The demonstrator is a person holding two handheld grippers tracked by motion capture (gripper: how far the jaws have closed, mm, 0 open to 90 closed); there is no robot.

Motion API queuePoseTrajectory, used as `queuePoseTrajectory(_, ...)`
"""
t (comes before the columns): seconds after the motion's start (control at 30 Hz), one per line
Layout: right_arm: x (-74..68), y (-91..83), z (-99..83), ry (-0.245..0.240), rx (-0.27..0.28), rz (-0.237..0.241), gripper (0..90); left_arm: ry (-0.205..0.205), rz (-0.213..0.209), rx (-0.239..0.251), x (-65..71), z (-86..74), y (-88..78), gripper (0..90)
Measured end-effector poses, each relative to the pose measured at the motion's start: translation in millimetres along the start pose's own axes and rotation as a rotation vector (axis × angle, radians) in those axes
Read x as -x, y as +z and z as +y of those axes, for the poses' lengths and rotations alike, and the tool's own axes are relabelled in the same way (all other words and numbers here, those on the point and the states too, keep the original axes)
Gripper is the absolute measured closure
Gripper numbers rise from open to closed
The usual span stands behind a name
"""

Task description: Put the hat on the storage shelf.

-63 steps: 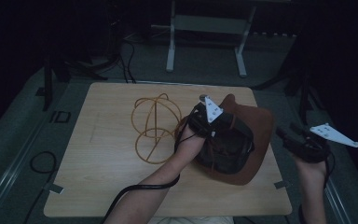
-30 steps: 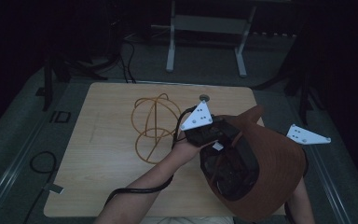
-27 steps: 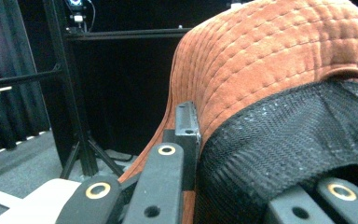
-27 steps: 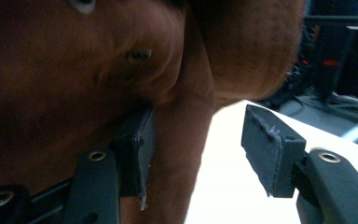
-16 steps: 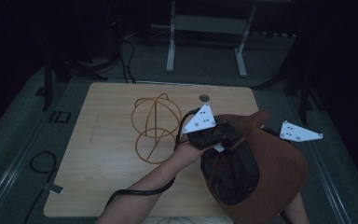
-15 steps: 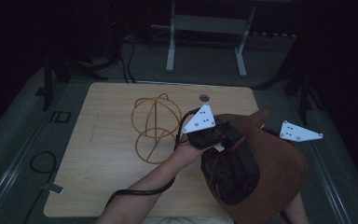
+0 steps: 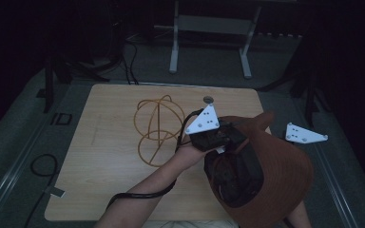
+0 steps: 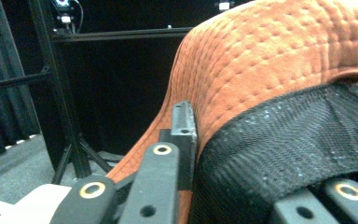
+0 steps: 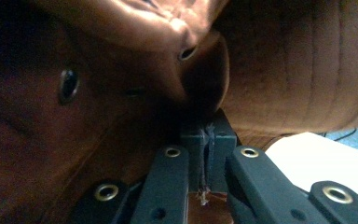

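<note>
A brown suede hat [image 7: 280, 180] with a black mesh lining [image 7: 235, 175] hangs upside down above the table's near right corner, held between both grippers. My left gripper [image 7: 221, 142] is shut on the hat's left edge; in the left gripper view the edge [image 8: 261, 93] sits between its jaws, which have just eased a little. My right gripper [image 9: 207, 140] has just been closing and is shut on the brim [image 9: 284, 70] at the hat's right side. Its grey plate [image 7: 304, 134] shows beside the hat.
A gold wire stand [image 7: 159, 130] made of hoops rests at the middle of the wooden table [image 7: 100, 190]. A small round disc [image 7: 208, 99] lies near the far edge. A metal frame [image 7: 209, 42] stands on the floor beyond, and a cable loop [image 7: 43, 166] lies at the left.
The hat has come up off the table toward the near right. My right gripper has moved left to the hat's brim and shut on it.
</note>
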State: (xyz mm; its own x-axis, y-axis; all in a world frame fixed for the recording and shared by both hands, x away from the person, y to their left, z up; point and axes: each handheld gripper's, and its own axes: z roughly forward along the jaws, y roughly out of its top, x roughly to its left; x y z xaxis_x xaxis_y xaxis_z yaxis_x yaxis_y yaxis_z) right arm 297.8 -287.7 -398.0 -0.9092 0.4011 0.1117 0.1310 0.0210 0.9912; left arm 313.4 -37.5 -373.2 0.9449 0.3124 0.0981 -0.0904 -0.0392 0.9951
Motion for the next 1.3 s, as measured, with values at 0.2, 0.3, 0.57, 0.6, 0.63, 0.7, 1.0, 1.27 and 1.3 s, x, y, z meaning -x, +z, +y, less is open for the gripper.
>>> queuePoseTrajectory(0.2,0.1,-5.4,4.0,0.0,0.012,-0.006,88.0,-0.002,0.026,-0.042,-3.8,6.8,-4.9,59.4)
queuePoseTrajectory(0.3,-0.5,-5.0,6.0,-0.004,0.008,-0.005,88.0,0.006,0.06,-0.068,-4.7,9.8,-7.8,48.7)
queuePoseTrajectory(0.57,3.2,-10.8,8.3,-0.001,0.023,-0.047,88.0,-0.015,0.142,-0.148,-11.4,14.3,-24.7,30.9)
queuePoseTrajectory(0.6,4.3,-12.5,8.9,-0.001,0.025,-0.059,88.0,-0.009,0.163,-0.166,-11.4,14.9,-27.0,30.9)
queuePoseTrajectory(0.63,5.2,-14.1,9.7,0.0,0.029,-0.068,87.9,-0.003,0.167,-0.175,-11.4,15.3,-29.7,30.9)
queuePoseTrajectory(0.7,7.0,-16.6,11.1,-0.001,0.043,-0.078,87.9,0.018,0.179,-0.195,-10.3,15.9,-34.9,30.9)
queuePoseTrajectory(1.0,19.6,-17.2,18.3,-0.013,0.054,-0.214,87.8,0.08,0.217,-0.248,-5.9,17.9,-70.6,31.0)
queuePoseTrajectory(1.27,36.9,-2.1,23.2,0.009,0.062,-0.262,87.8,0.072,0.293,-0.256,-6.8,13.2,-120.8,27.2)
queuePoseTrajectory(1.3,38.7,0.8,24.3,0.012,0.066,-0.263,87.8,0.076,0.317,-0.251,-6.6,11.1,-126.6,26.1)
